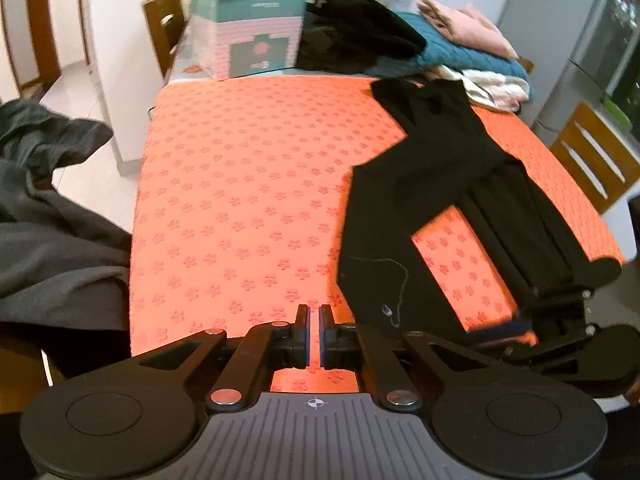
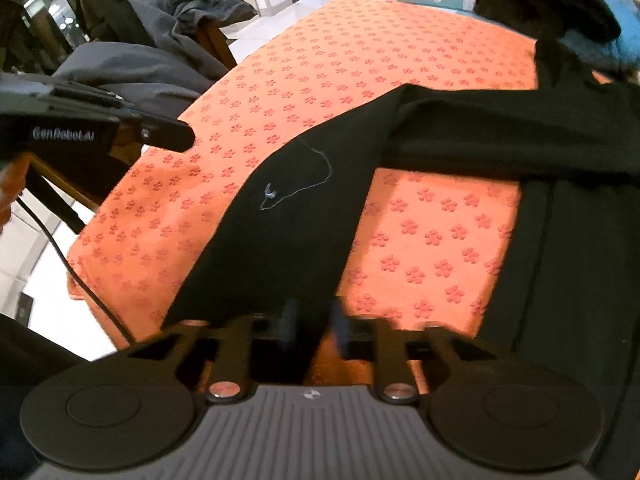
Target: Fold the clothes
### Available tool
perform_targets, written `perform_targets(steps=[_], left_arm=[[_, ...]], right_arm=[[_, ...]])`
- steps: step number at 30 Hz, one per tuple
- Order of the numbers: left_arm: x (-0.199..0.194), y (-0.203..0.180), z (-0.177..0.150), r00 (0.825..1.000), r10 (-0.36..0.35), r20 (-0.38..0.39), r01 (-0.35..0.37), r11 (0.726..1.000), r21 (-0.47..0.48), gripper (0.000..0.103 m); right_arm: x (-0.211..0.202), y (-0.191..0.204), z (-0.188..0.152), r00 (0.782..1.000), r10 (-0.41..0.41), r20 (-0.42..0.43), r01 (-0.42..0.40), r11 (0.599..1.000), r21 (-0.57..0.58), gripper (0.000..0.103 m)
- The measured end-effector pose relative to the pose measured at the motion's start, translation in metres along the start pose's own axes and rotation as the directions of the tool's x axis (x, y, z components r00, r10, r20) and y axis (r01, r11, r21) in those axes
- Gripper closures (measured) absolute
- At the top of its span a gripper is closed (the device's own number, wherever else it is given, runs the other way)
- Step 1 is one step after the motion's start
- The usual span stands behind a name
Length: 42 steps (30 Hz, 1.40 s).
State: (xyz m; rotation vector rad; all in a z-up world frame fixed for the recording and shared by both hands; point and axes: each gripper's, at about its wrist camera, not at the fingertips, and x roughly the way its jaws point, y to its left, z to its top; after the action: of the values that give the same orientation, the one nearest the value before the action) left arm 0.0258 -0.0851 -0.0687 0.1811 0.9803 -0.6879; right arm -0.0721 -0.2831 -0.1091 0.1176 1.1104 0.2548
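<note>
A pair of black trousers (image 1: 436,160) lies spread on the orange flower-patterned table cover (image 1: 248,184), legs apart, one leg toward the near edge with a loose pale thread (image 1: 394,284) on it. It also shows in the right wrist view (image 2: 296,220). My left gripper (image 1: 314,334) hangs over the cover's near edge, jaws nearly closed and empty, left of the trouser leg. My right gripper (image 2: 314,322) is open at the hem of that near leg, fingers astride the cloth edge, blurred. The right gripper shows in the left wrist view (image 1: 520,322).
Stacked boxes (image 1: 256,28) and a pile of folded and loose clothes (image 1: 432,40) sit at the table's far end. Grey garments (image 1: 44,216) hang over a chair to the left. Wooden chairs (image 1: 592,156) stand at the right side and far left.
</note>
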Motion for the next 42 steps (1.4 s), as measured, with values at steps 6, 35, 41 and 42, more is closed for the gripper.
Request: perform_targets(steps=[6, 35, 41, 42], left_arm=[[0.002, 0.013, 0.017, 0.999, 0.027, 0.021, -0.027, 1.0, -0.006, 0.097], [0.168, -0.129, 0.219, 0.96, -0.267, -0.083, 0.277, 0.946, 0.171, 0.051], [0.241, -0.183, 0.261, 0.961, -0.238, -0.141, 0.26, 0.95, 0.171, 0.05], [0.252, -0.189, 0.264, 0.962, -0.225, -0.151, 0.251, 0.952, 0.178, 0.052]], right_arm=[[-0.039, -0.02, -0.005, 0.998, 0.011, 0.061, -0.016, 0.996, 0.087, 0.102], [-0.177, -0.103, -0.208, 0.928, -0.373, -0.004, 0.276, 0.68, 0.679, 0.102], [-0.172, -0.104, -0.215, 0.922, -0.386, 0.023, 0.25, 0.641, 0.725, 0.102], [-0.172, -0.105, -0.217, 0.922, -0.387, 0.028, 0.245, 0.635, 0.733, 0.102]])
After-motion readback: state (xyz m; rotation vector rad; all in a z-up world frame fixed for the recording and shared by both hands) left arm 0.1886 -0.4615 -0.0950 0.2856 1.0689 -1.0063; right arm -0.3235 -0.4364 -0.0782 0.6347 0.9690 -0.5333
